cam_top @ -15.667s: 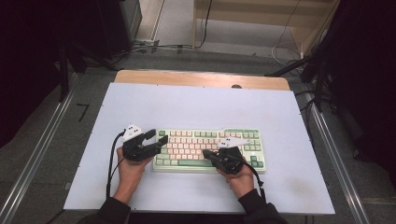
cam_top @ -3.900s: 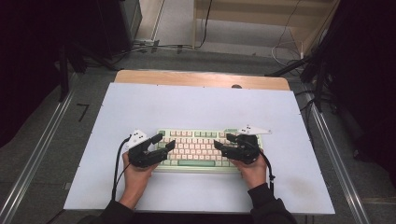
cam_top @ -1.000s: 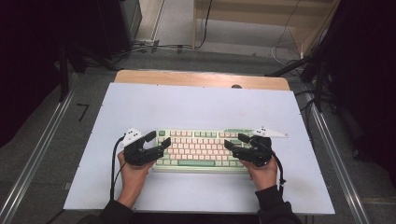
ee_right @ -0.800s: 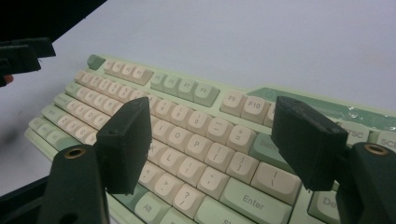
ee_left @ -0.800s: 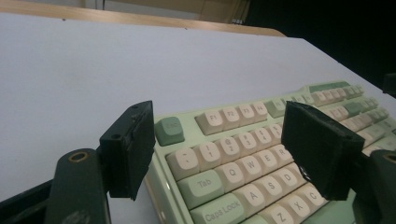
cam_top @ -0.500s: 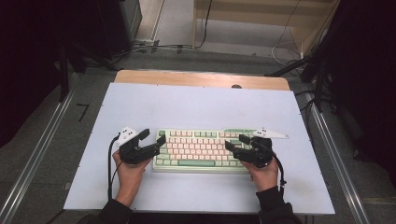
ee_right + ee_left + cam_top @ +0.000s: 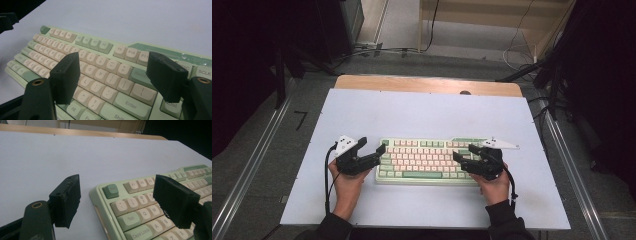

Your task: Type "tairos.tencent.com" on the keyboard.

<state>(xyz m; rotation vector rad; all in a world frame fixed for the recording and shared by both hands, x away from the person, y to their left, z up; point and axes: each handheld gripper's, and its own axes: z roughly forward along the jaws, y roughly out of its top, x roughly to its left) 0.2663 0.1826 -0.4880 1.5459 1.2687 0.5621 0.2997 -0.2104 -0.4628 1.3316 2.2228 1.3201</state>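
One keyboard [image 7: 427, 161], two hand-held grippers [image 7: 371, 148] [image 7: 464, 153], seemingly one table [image 7: 422, 112]

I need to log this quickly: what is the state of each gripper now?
Left gripper: open, jaws have just been opening, astride the keyboard's left end, holding nothing.
Right gripper: open above the keys, holding nothing.

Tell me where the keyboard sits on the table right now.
In the high view the keyboard lies flat near the front edge of the white table, between the left gripper and the right gripper.
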